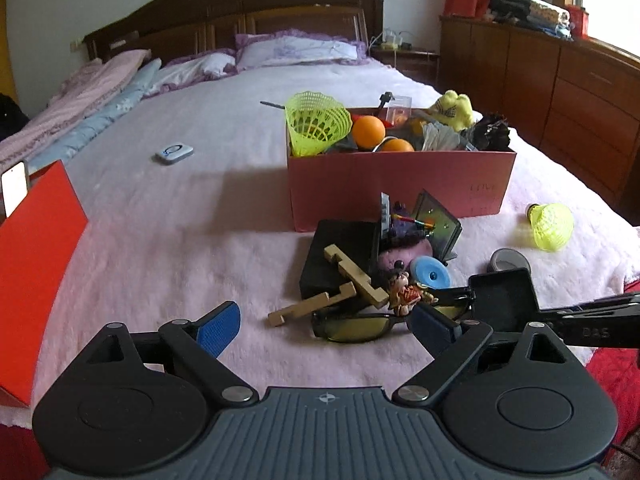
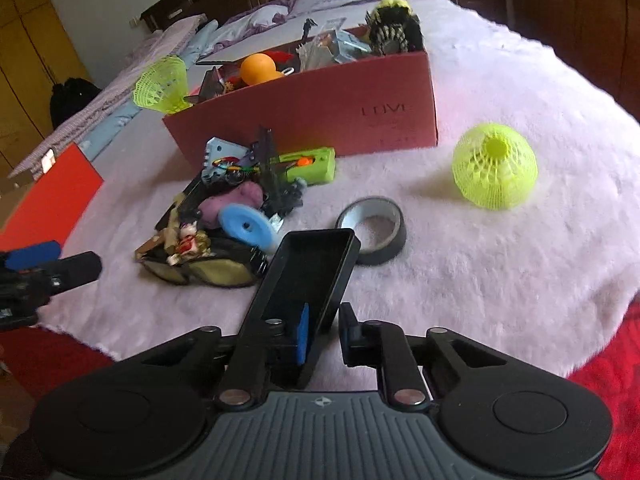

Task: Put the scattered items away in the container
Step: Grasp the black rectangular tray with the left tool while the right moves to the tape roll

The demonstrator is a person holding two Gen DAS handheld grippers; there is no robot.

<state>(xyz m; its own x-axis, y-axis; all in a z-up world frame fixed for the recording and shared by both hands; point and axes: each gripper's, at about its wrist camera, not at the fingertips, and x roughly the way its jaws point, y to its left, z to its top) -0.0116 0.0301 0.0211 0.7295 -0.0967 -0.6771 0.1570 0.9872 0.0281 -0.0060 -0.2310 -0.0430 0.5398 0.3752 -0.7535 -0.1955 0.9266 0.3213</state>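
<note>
A pink cardboard box (image 1: 400,184) (image 2: 320,100) stands on the bed, filled with orange balls, a green shuttlecock and other items. In front of it lies a pile: sunglasses (image 1: 356,326) (image 2: 200,270), a wooden piece (image 1: 340,280), a small doll (image 1: 404,292), a blue disc (image 1: 430,272) (image 2: 248,226). My left gripper (image 1: 324,320) is open just before the sunglasses. My right gripper (image 2: 324,332) is shut on a shallow black tray (image 2: 308,276) (image 1: 502,300), holding one wall of it. A green shuttlecock (image 2: 494,166) (image 1: 552,226) and a tape roll (image 2: 374,228) lie to the right.
A red box (image 1: 32,264) stands at the left bed edge. A small white device (image 1: 174,153) lies mid-bed. Pillows and folded quilts sit at the headboard. Wooden cabinets line the right wall. A red cover shows beyond the white fleece's near edge.
</note>
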